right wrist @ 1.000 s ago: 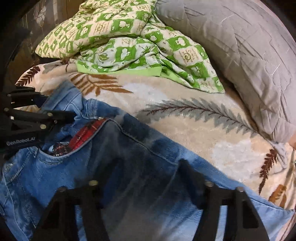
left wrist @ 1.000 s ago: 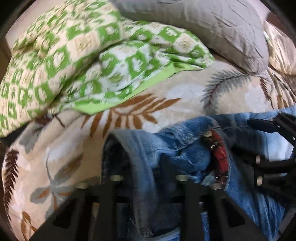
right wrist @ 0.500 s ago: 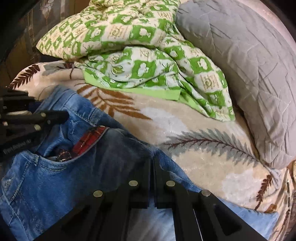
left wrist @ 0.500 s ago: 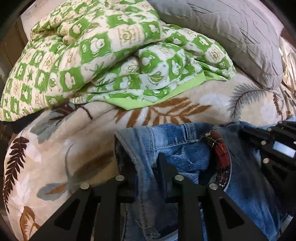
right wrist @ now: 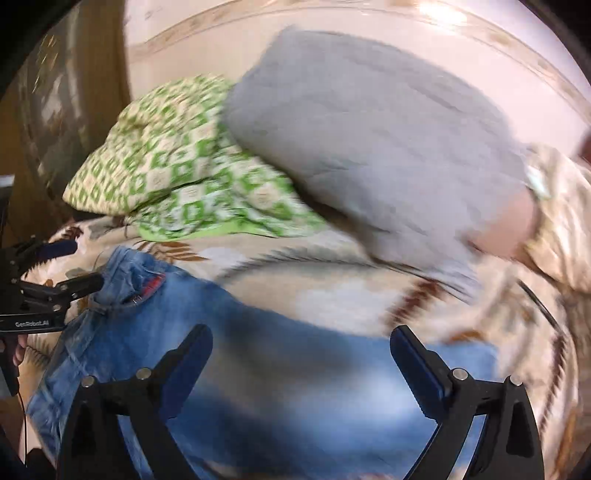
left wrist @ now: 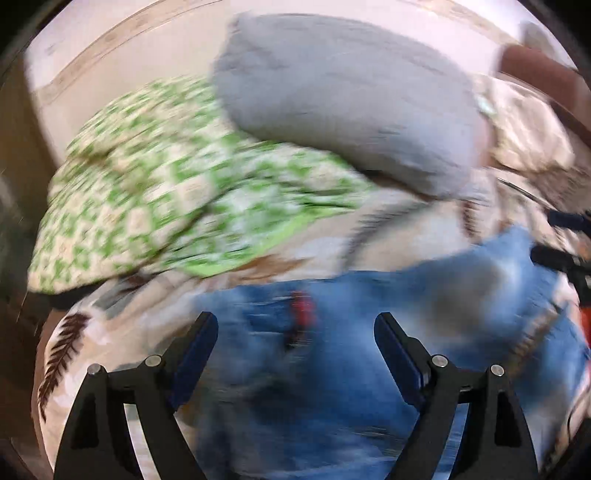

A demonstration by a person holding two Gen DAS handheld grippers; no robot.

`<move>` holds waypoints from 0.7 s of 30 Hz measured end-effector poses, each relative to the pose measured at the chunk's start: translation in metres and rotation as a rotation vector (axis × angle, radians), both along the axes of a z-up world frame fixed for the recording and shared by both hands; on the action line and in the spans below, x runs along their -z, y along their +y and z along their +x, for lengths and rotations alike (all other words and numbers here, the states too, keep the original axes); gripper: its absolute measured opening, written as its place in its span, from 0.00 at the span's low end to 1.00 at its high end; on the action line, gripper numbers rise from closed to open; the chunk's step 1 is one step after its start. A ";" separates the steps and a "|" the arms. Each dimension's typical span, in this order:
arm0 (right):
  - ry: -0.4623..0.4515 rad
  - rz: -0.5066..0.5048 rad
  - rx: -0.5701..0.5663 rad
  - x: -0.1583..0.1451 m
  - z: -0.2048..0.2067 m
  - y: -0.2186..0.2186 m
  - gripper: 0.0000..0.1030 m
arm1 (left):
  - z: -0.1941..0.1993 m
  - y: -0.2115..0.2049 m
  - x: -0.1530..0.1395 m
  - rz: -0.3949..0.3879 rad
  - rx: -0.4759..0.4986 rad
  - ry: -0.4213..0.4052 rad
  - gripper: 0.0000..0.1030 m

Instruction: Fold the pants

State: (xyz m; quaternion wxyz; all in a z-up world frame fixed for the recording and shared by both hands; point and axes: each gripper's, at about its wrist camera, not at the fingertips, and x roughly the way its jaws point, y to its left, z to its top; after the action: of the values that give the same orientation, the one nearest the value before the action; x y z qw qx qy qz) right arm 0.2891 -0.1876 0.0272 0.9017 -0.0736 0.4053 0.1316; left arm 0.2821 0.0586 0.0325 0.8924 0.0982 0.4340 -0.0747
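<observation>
Left claw (left wrist: pixel 295 328): both fingers spread wide, jaws having just been opening, nothing clamped between the blue pads (left wrist: pixel 195 354); the claw is tilted steeply downward. Right claw (right wrist: pixel 301 339): fingers likewise spread wide, jaws having just been opening, pads (right wrist: pixel 415 373) free of any grip, tilted downward. In the right wrist view the left claw appears at the left margin, fingers parted.

Pale wall (right wrist: pixel 332 22), leaf-print bedspread (right wrist: pixel 332 295), grey pillow (left wrist: pixel 343 107)
</observation>
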 end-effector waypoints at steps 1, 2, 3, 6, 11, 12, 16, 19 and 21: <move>0.006 -0.001 0.020 -0.004 -0.004 -0.018 0.95 | -0.003 -0.012 -0.001 0.004 0.036 0.005 0.84; 0.014 -0.003 0.045 -0.007 -0.010 -0.040 0.95 | -0.006 -0.029 -0.001 0.014 0.074 0.009 0.84; 0.025 -0.008 0.069 -0.007 -0.013 -0.058 0.95 | -0.007 -0.049 0.001 0.029 0.113 0.012 0.84; 0.072 -0.019 0.146 -0.005 -0.026 -0.116 0.95 | -0.005 -0.093 0.007 0.033 0.186 0.035 0.84; 0.126 -0.011 0.226 0.003 -0.027 -0.183 0.95 | 0.011 -0.159 0.027 0.018 0.287 0.072 0.84; 0.141 0.000 0.239 0.007 -0.021 -0.191 0.95 | 0.015 -0.168 0.031 0.036 0.304 0.070 0.84; 0.216 0.076 0.271 0.027 0.014 -0.220 0.95 | 0.040 -0.188 0.051 0.102 0.391 0.075 0.84; 0.256 0.097 0.297 0.047 0.052 -0.228 0.94 | 0.066 -0.190 0.067 0.110 0.449 0.096 0.84; 0.287 0.102 0.316 0.064 0.078 -0.233 0.91 | 0.080 -0.187 0.075 0.108 0.447 0.109 0.84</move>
State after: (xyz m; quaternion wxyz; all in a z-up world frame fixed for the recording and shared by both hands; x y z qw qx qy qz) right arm 0.3668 -0.4204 -0.0364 0.8467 0.0560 0.5288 0.0182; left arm 0.3625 -0.1283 -0.0424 0.8224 0.2353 0.4523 -0.2524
